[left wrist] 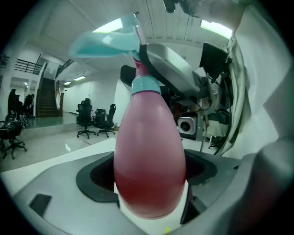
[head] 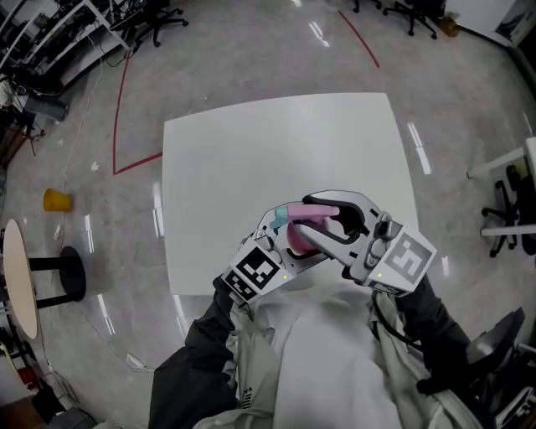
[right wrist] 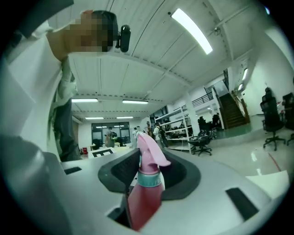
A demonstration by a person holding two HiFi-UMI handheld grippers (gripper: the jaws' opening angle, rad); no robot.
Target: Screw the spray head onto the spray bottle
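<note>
Left gripper (head: pixel 285 228) is clamped on the fat pink body of the spray bottle (left wrist: pixel 149 156), with the body wedged between widely spread jaws. Right gripper (head: pixel 311 222) comes in from the opposite side, its jaws closed on the spray head (right wrist: pixel 149 153) just above the teal collar (right wrist: pixel 149 179). The spray head sits on the bottle neck, the collar is at the joint, and a teal trigger part (left wrist: pixel 108 42) sticks out to one side. The bottle and both grippers are held together over the near edge of the white table (head: pixel 251 159), roughly mid-edge to right; I can't tell if anything touches the tabletop. On the floor off the table's left edge are a red tape line (head: pixel 126 126) and a small yellow object (head: pixel 56 199). Office chairs (head: pixel 159 21) stand beyond the far left corner.
</note>
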